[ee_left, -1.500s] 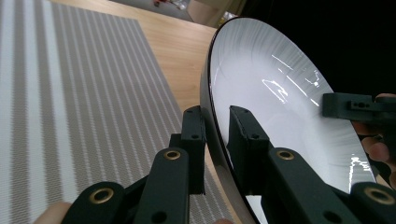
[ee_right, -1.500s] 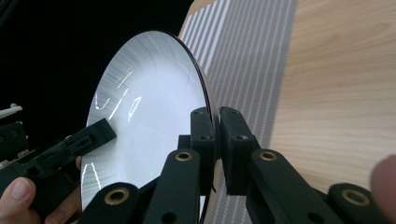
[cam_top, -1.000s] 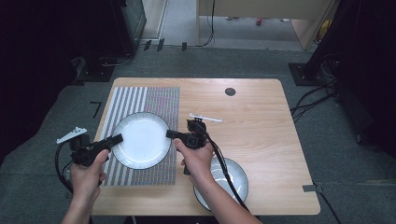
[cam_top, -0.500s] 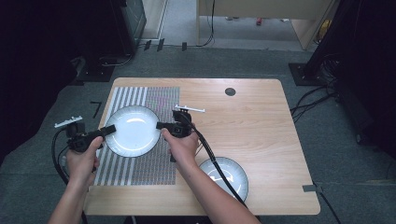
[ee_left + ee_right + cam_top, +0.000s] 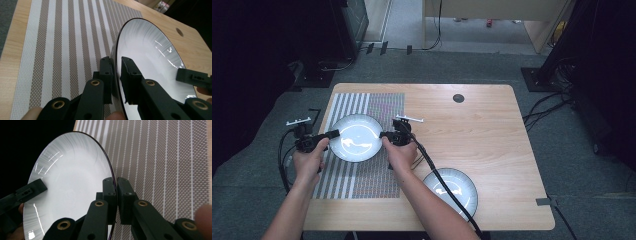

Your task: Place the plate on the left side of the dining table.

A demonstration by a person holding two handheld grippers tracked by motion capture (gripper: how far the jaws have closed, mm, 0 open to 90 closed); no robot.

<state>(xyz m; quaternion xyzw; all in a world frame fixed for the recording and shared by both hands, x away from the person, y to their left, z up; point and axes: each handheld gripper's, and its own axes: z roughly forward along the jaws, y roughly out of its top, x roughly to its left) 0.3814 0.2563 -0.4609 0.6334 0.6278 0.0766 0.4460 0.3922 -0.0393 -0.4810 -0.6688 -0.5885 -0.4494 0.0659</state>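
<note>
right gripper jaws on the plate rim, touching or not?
Touching. In the right gripper view, the right gripper has its two jaws closed on the plate, the rim pinched between them with no gap showing.

The wooden table point(image 5: 472, 125) carries a striped placemat point(image 5: 362, 175) at its left and a second plate point(image 5: 457, 187) front-right.

A lab-like recording space: wooden table point(image 5: 472, 140) on grey carpet point(image 5: 562, 105), loose floor cables point(image 5: 542, 107), dark curtained surroundings.
</note>
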